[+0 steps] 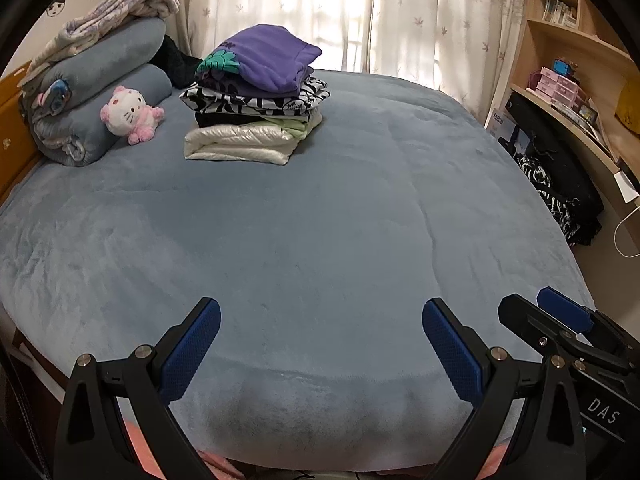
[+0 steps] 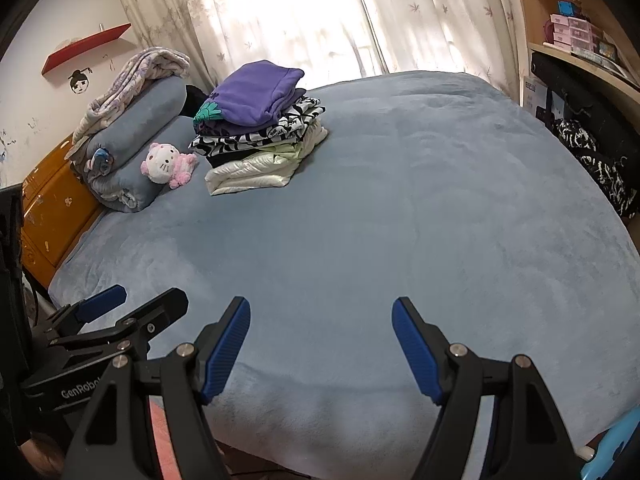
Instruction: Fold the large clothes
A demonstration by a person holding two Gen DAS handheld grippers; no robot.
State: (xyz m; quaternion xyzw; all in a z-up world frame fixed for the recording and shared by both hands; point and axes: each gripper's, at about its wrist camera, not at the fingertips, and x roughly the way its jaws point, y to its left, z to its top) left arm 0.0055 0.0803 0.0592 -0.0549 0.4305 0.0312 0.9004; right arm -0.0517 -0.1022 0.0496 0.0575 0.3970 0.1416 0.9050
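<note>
Both grippers hang over the near edge of the blue fleece-covered bed (image 1: 320, 220), side by side. Left gripper (image 1: 320, 344) fingers are spread wide with nothing in them, same for the right gripper (image 2: 321, 344). The stack of folded clothes with a purple top (image 1: 256, 96) sits at the far left of the bed, just beside a pink-and-white plush cat (image 1: 130, 114).
</note>
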